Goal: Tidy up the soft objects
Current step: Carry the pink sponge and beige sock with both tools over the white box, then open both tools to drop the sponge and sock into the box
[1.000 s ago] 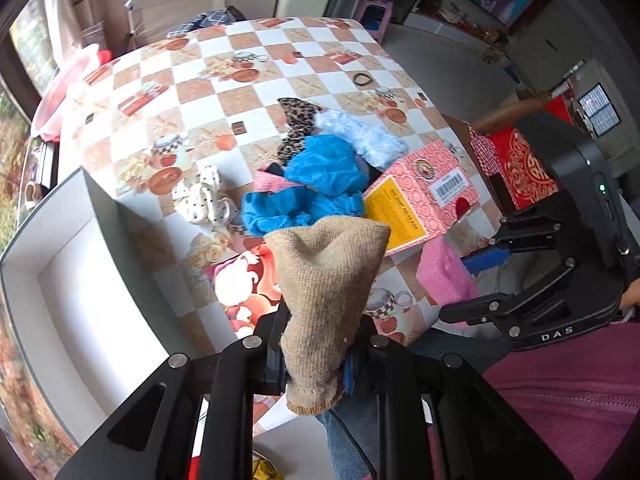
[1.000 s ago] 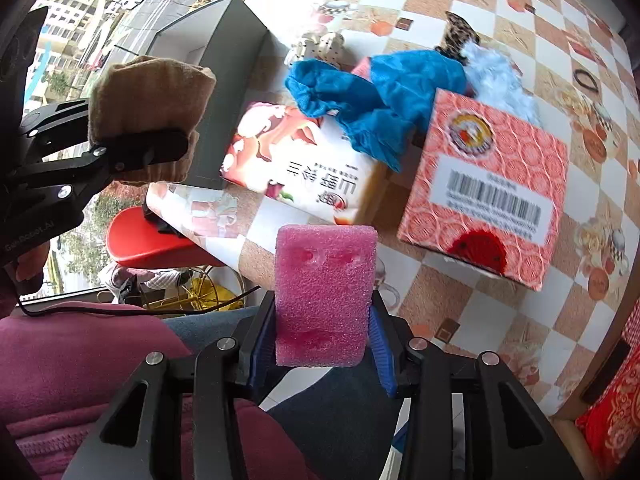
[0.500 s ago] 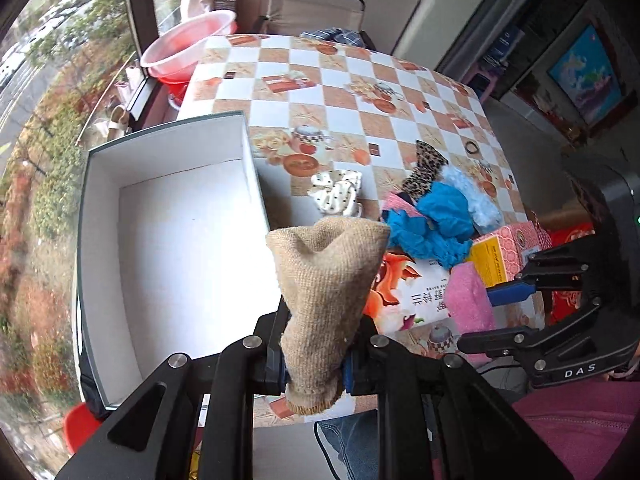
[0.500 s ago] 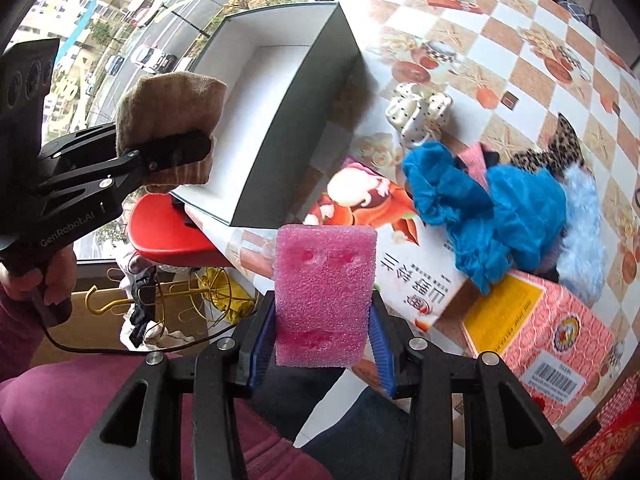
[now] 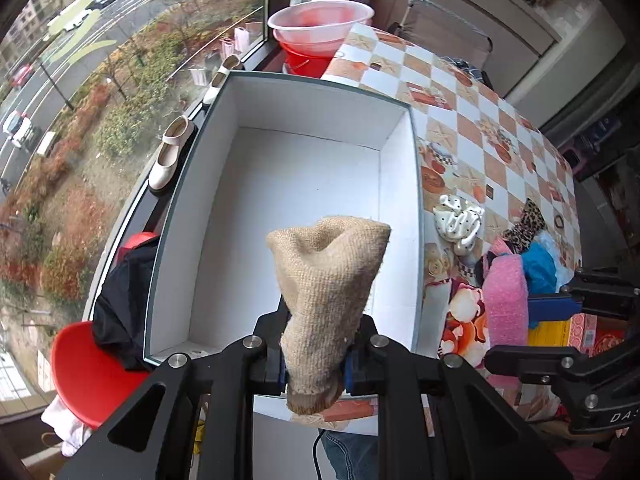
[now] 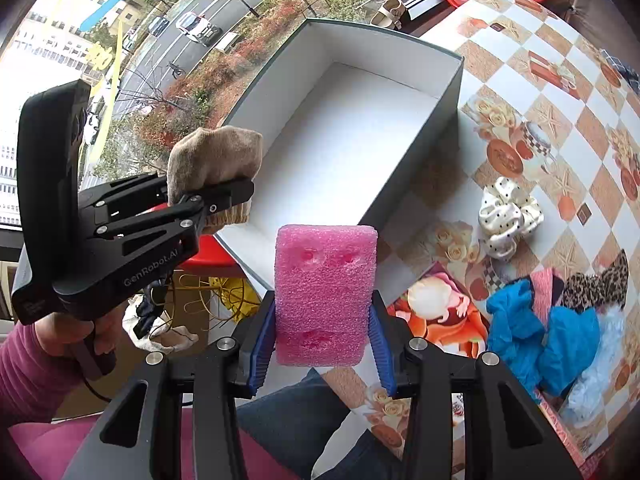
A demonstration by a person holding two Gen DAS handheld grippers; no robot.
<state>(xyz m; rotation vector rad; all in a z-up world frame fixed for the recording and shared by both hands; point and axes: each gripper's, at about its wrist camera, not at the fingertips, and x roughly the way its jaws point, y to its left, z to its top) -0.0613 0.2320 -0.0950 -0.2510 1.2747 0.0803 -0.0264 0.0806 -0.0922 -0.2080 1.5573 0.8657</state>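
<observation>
Swung left since a second ago: box now fills the middle of the left wrist view, cloth pile pushed to the right edge. Tan sock clamped upright in the left hand-held gripper, over the near end of the white-lined box. Pink sponge pinched between the blue pads of the right hand-held gripper, centre frame, near the box's corner. Blue cloths, leopard scrap and spotted white scrunchie lying on the checked surface at right. Pink basin at top.
</observation>
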